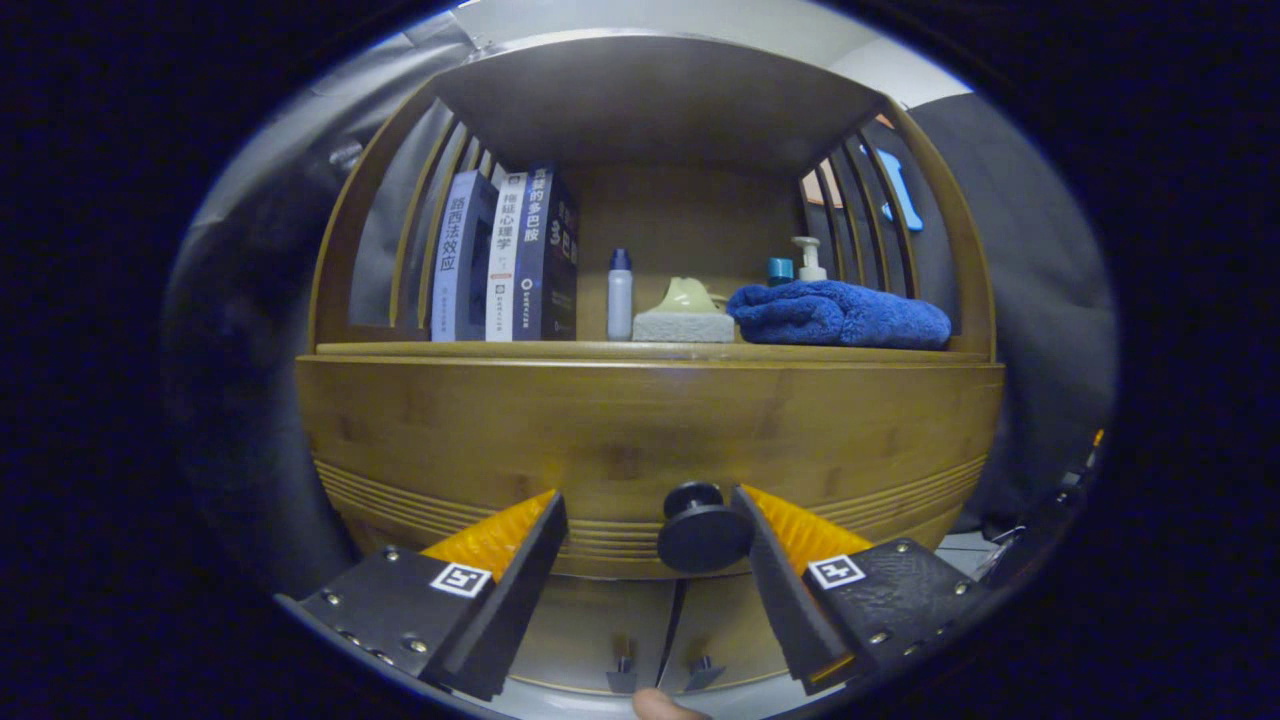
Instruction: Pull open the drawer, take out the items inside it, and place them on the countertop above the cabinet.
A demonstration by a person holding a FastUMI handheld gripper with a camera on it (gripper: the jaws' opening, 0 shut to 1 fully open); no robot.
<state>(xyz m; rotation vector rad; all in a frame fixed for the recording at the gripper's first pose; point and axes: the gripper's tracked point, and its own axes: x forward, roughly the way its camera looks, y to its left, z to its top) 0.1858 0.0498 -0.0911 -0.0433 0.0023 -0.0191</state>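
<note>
hand-held gripper [650, 520] spread wide | drawer [500, 430] closed | round knob [702, 530] between fingers, nearer right one

Knob [703, 530] sits between the spread fingers [520, 535] on the drawer [640, 440]; books [505, 255] left, towel [840, 312] right on the countertop [640, 351] above
</note>
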